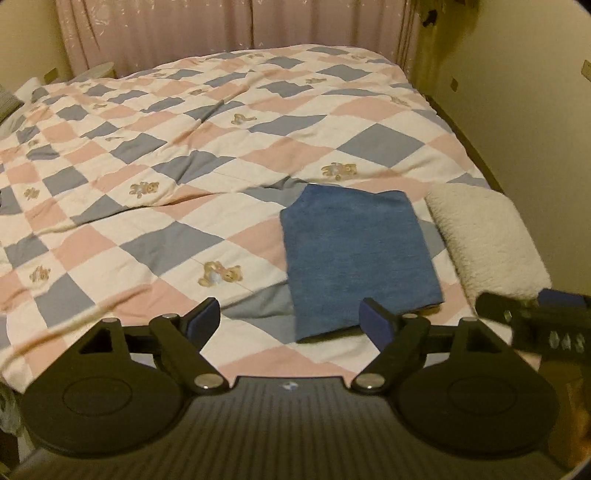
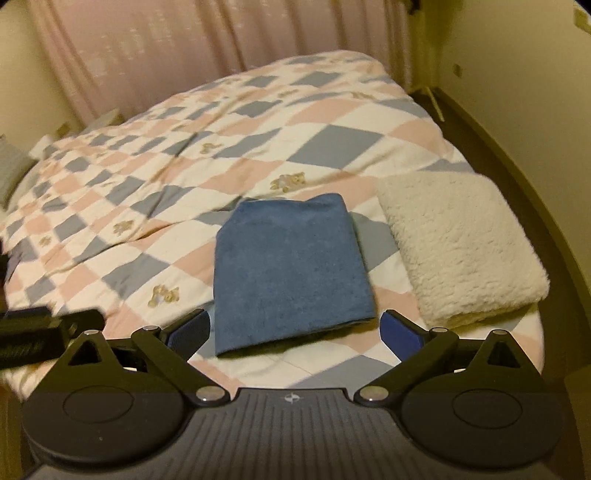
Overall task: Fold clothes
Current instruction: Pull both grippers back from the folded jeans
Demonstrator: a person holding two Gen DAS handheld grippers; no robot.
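Bedding is filling most of both views: a quilt [image 1: 155, 155] in pink, blue-grey and cream diamonds with small bear motifs is covering the bed and lying slightly rumpled. Pink curtains [image 1: 166, 33] are hanging behind the far edge of the bed, and a cream wall [image 1: 524, 122] is running along its right side.

A cream fleece item [image 2: 461, 247], folded into a thick rectangle, is resting on the quilt at the right edge of the bed. A blue folded cloth [image 2: 291, 269] is lying flat on the quilt just left of the fleece item, apart from it, with a strip of quilt showing between them. Its near short edge is pointing toward the cameras.

The left gripper [image 1: 291, 319] is hovering above the near edge of the bed with its jaws spread wide and nothing between them; the near left corner of the blue folded cloth is showing in the gap. The right gripper [image 2: 295, 328] is likewise standing wide apart and holding nothing, its two blue pads [image 2: 400, 332] flanking the near edge of the blue folded cloth without touching it. Each gripper is appearing at the margin of the other's view, blurred.
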